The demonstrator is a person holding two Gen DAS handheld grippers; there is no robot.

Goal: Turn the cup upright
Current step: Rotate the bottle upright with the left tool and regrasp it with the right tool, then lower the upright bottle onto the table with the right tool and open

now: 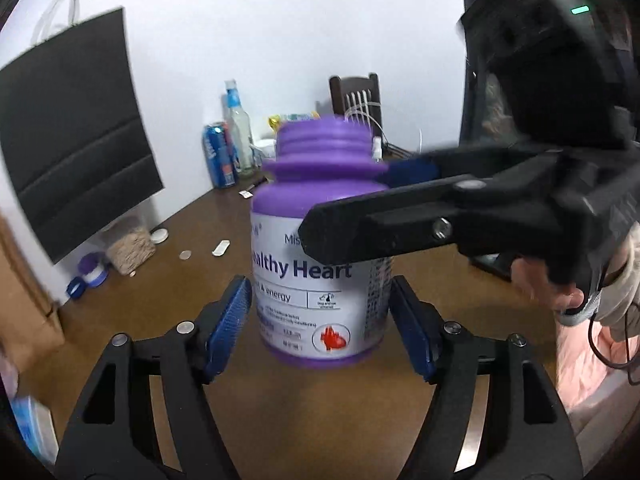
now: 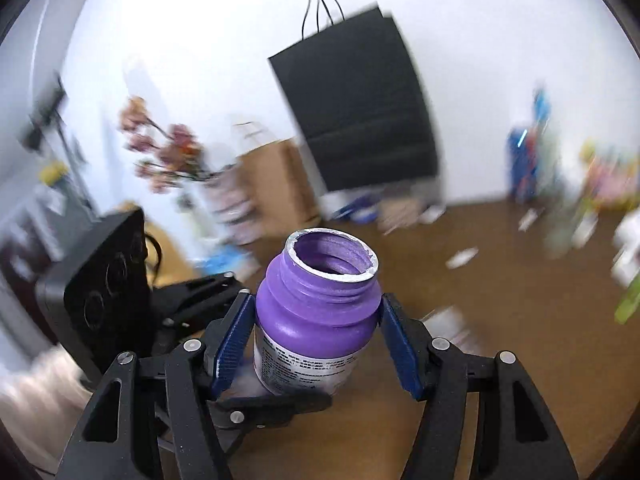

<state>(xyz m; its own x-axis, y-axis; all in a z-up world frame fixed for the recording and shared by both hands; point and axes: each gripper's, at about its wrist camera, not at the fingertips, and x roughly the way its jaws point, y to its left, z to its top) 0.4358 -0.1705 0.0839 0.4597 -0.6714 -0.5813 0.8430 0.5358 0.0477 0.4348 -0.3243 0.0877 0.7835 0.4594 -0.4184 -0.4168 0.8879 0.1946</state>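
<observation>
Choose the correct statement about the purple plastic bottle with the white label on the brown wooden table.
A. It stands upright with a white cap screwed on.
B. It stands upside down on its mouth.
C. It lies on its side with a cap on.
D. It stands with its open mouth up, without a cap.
D: the purple plastic bottle has its uncapped threaded neck on top, and the right wrist view looks into the open mouth; its base meets the brown wooden table.
</observation>
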